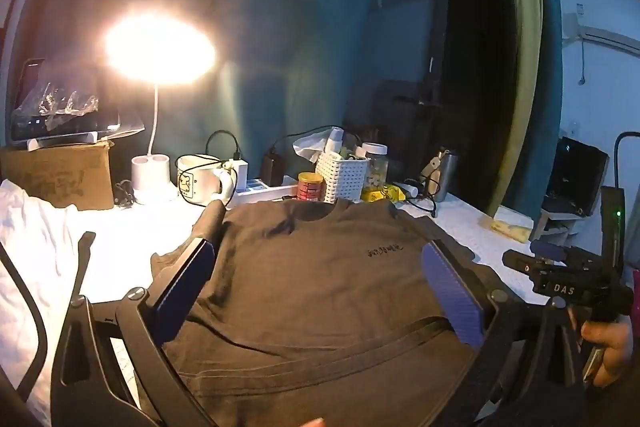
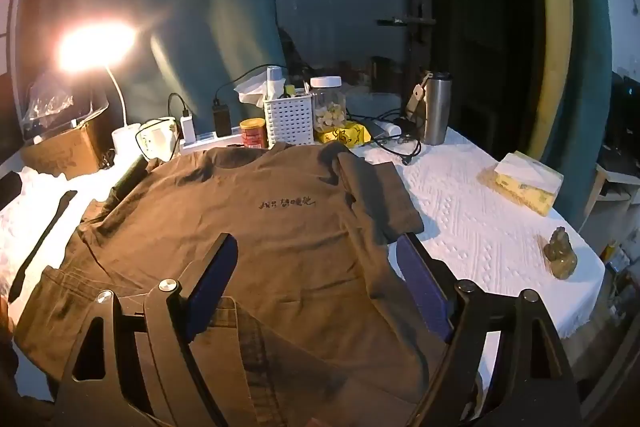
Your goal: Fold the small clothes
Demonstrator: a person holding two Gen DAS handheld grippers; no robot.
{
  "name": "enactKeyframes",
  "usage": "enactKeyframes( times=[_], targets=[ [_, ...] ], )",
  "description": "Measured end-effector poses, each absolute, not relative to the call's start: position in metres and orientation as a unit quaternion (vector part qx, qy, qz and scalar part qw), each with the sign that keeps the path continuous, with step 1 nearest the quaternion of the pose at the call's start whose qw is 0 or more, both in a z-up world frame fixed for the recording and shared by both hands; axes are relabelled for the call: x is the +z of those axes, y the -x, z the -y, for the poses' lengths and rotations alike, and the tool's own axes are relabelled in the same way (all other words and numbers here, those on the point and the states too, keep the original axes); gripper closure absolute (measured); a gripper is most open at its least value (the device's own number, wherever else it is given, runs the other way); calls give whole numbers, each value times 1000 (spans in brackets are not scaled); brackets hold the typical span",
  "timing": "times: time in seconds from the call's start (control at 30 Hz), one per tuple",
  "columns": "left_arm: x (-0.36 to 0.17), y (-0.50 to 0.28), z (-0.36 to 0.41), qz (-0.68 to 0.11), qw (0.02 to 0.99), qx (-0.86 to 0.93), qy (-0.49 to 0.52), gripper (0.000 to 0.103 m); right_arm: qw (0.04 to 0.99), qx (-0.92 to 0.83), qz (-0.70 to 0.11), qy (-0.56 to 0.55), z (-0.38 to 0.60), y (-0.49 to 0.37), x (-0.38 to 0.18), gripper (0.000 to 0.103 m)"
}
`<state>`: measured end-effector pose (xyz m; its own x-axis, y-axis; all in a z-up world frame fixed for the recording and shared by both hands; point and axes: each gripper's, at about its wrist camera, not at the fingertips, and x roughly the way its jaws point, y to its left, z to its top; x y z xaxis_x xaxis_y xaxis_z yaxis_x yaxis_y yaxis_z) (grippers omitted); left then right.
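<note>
A brown short-sleeved cotton T-shirt (image 2: 248, 227) lies face up, spread across a counter covered w/ a white textured cloth (image 2: 480, 227). Small dark lettering sits on the chest. The collar points toward the back wall; the hem is nearest the cameras. In the right wrist view, one sleeve is already turned in over the shirt's edge.

The left gripper (image 1: 320, 291) hovers over the shirt's lower half, jaws wide apart, nothing between the blue pads but cloth below. The right gripper (image 2: 316, 287) also hangs above the hem area, jaws fully apart, holding nothing. Part of a hand (image 1: 608, 347) shows at the edge of the left view, on the other tool's handle.

Behind the shirt: a glowing white gooseneck desk lamp (image 1: 160, 47), a white ceramic mug (image 1: 200, 179), a white perforated plastic basket (image 2: 288, 119), a steel tumbler (image 2: 438, 107) and a yellow tissue pack (image 2: 524, 183) off to the side.

Likely step: starting the fold. To do it well, prob. pinch one layer only at the hem corners or side seam, both tools level w/ each other, lift just enough to clear, carry across evenly, and keep the cloth away from the clutter at the back.
</note>
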<state>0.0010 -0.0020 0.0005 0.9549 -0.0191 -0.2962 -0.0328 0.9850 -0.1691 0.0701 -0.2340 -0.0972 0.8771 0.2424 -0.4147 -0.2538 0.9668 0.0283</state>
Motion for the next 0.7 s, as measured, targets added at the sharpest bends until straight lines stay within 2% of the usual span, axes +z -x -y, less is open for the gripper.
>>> enactKeyframes(
  times=[0.3, 0.7],
  targets=[
    [-4, 7, 24, -132, 990, 0, 59, 1, 970, 122, -209, 15, 236, -68, -91, 19],
    [1, 5, 15, -134, 988, -15, 72, 1, 972, 120, -202, 11, 239, -65, -86, 19]
  ],
)
